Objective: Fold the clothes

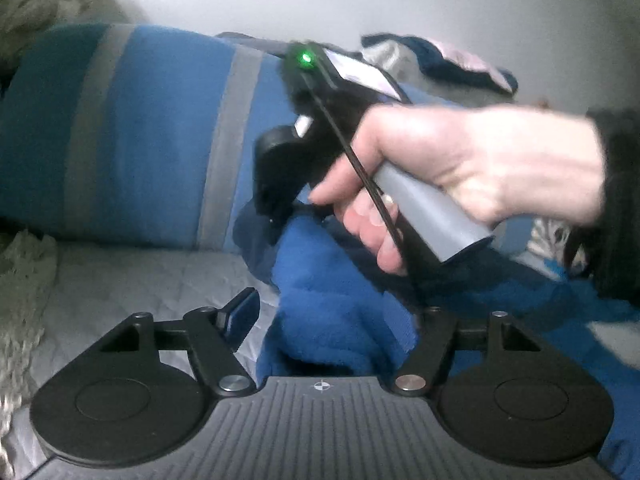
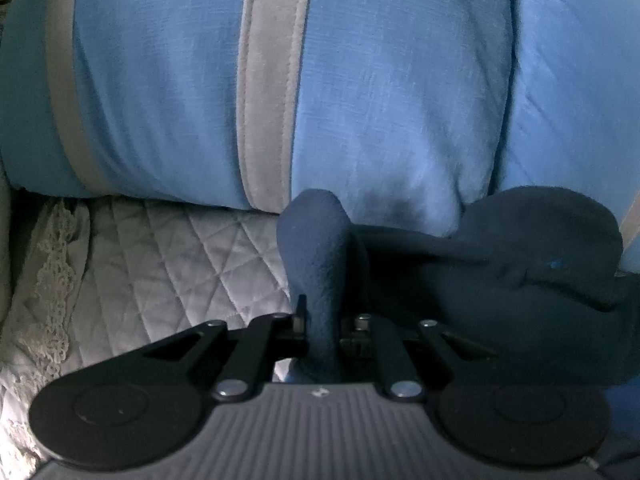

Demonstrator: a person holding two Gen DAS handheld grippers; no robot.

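Observation:
A blue fleece garment (image 1: 332, 280) lies bunched on the bed, dark navy in the right wrist view (image 2: 520, 272). My right gripper (image 2: 324, 320) is shut on a raised fold of it, which stands up between the pads. In the left wrist view a hand (image 1: 460, 160) holds that right gripper (image 1: 276, 216), tilted down onto the garment's far edge. My left gripper (image 1: 332, 312) is open: its left finger (image 1: 242, 314) stands clear of the cloth, and the fleece sits between the jaws, hiding the right finger.
A large blue pillow with grey stripes (image 2: 360, 80) lies right behind the garment. A grey quilted bedspread (image 2: 160, 260) and a lace-edged cloth (image 1: 20, 300) are at the left. More clothes (image 1: 440, 60) are piled by the white wall at the back.

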